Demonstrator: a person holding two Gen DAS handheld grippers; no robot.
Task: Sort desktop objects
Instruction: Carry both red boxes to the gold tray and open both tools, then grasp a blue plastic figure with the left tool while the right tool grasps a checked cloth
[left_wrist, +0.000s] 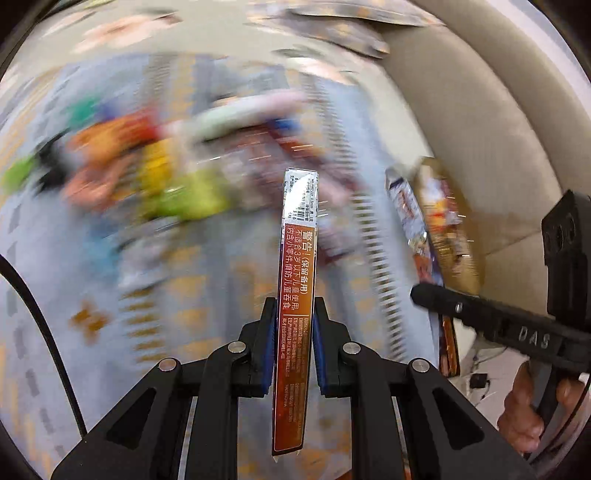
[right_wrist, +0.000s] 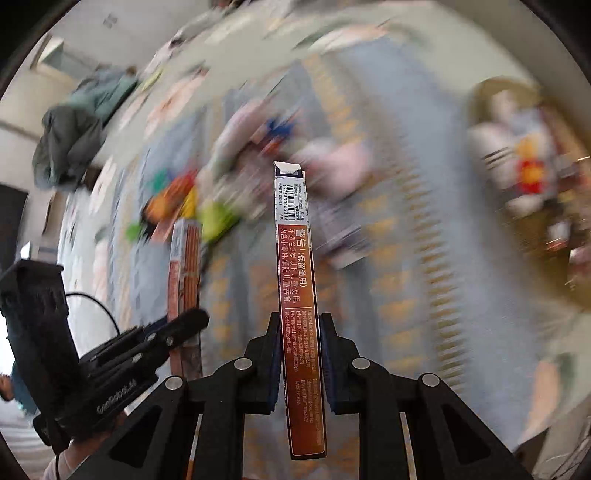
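— What does each hand carry above the patterned cloth (left_wrist: 207, 280)?

— The left gripper (left_wrist: 294, 325) pinches a slim brown box (left_wrist: 295, 295) edge-on, its long axis running straight out past the fingertips. The right gripper (right_wrist: 300, 332) clamps a matching brown carton (right_wrist: 298, 295) the same way.

— And where might they go?

— Likely the basket (right_wrist: 495, 92) holding other goods; it lies nearer the right hand, off its far right side.
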